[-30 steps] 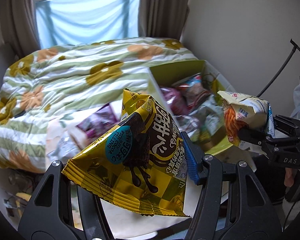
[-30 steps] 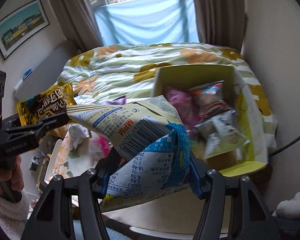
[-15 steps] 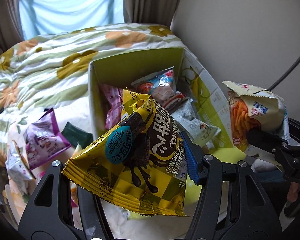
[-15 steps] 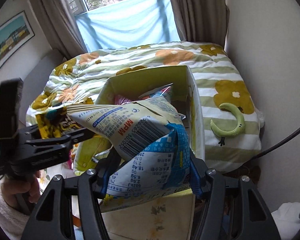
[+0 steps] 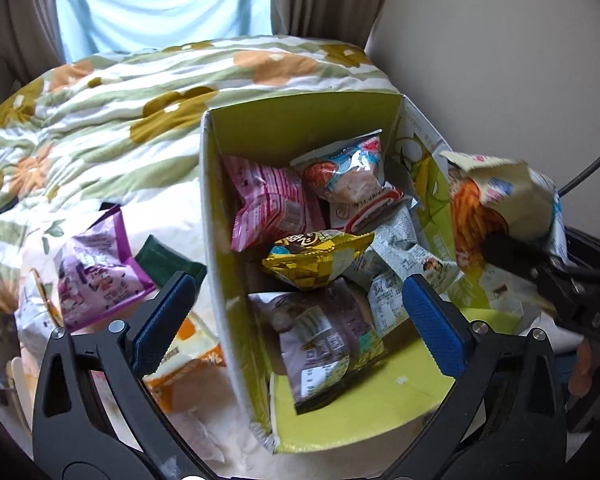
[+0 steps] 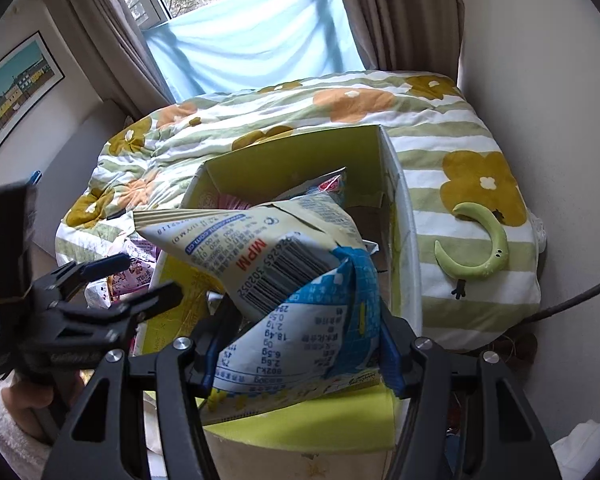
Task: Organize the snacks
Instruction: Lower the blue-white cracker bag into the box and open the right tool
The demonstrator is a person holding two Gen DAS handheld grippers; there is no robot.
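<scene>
A yellow-green cardboard box (image 5: 300,124) stands on the bed and holds several snack packs. A yellow chocolate snack pack (image 5: 320,260) lies on top of the packs inside it. My left gripper (image 5: 300,300) is open and empty just above the box's near left wall. It also shows at the left of the right wrist view (image 6: 140,280). My right gripper (image 6: 296,340) is shut on a cream and blue snack bag (image 6: 284,276), held over the box's near right edge. That bag shows in the left wrist view (image 5: 500,200) at the right.
A purple snack pack (image 5: 96,272), a dark green pack (image 5: 168,264) and an orange pack (image 5: 184,364) lie on the flowered quilt (image 5: 140,92) left of the box. A green crescent toy (image 6: 480,248) lies right of the box. A wall is close on the right.
My left gripper has opened and the yellow chocolate pack has dropped into the box. Both grippers have moved closer over the box. The right still holds its bag.
</scene>
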